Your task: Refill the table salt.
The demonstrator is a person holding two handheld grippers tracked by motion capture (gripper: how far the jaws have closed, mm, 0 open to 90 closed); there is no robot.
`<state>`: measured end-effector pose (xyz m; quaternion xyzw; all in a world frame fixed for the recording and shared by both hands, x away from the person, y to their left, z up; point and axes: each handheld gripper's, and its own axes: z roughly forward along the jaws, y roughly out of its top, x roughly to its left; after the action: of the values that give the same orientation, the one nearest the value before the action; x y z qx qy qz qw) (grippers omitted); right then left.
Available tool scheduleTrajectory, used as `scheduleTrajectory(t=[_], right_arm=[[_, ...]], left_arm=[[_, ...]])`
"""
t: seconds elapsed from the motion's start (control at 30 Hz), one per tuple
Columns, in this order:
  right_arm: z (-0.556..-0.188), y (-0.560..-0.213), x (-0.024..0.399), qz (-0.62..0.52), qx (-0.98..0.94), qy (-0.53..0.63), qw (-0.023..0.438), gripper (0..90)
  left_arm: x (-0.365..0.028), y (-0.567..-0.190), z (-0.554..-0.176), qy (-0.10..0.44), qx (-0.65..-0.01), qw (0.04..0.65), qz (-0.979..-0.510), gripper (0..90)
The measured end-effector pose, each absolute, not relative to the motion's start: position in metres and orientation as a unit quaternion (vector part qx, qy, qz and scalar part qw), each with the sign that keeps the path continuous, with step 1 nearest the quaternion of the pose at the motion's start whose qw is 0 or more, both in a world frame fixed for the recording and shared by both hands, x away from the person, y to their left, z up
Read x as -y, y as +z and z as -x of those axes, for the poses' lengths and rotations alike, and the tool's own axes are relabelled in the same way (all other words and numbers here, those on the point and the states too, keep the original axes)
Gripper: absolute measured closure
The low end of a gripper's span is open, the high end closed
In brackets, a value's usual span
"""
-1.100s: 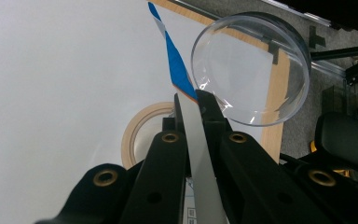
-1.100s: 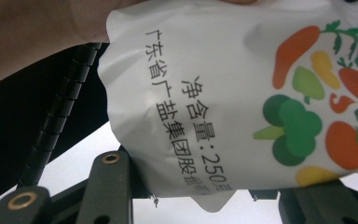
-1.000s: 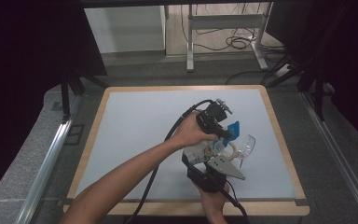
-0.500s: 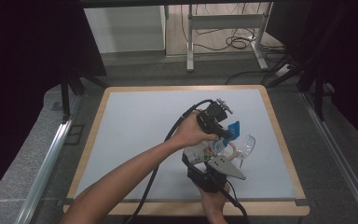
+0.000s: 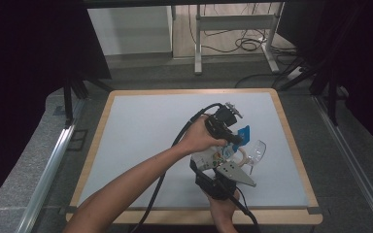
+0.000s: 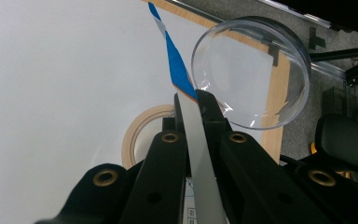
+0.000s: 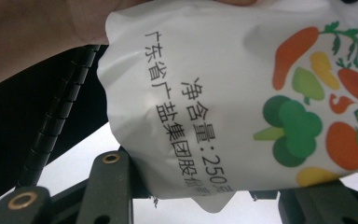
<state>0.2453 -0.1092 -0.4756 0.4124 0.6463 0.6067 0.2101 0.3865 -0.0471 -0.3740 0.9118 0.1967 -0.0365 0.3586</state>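
Note:
A white bag [image 7: 205, 79] printed with vegetables and black characters sits between the jaws of my right gripper [image 7: 205, 179], which is shut on its lower part. In the high view the right gripper [image 5: 219, 169] is near the table's front edge, with the bag [image 5: 212, 158] above it. My left gripper [image 6: 189, 100] is shut on the bag's thin edge [image 6: 198, 154], seen edge-on, which ends in a blue tip [image 6: 175, 60]. From above, the left gripper [image 5: 234, 138] reaches in from the left, the blue tip [image 5: 243, 132] sticking out past it.
A clear round dish [image 6: 251, 70] stands right beside the blue tip, at the right side of the white table [image 5: 141, 136]. A tape roll [image 6: 142, 123] lies under the grippers. The dish [image 5: 256, 149] and roll [image 5: 239, 156] sit close together. Cables trail off the front edge.

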Motion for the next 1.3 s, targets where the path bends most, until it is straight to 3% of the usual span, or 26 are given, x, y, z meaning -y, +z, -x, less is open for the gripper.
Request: scheduleTrajectory(t=[1.3], right_arm=[[-0.2451, -0.4764, 0.1094, -0.418, -0.641, 0.608, 0.211, 54.0]], left_arm=[[0.0497, -0.3749, -0.3875, -0.039, -0.195, 0.356, -0.913, 90.0]])
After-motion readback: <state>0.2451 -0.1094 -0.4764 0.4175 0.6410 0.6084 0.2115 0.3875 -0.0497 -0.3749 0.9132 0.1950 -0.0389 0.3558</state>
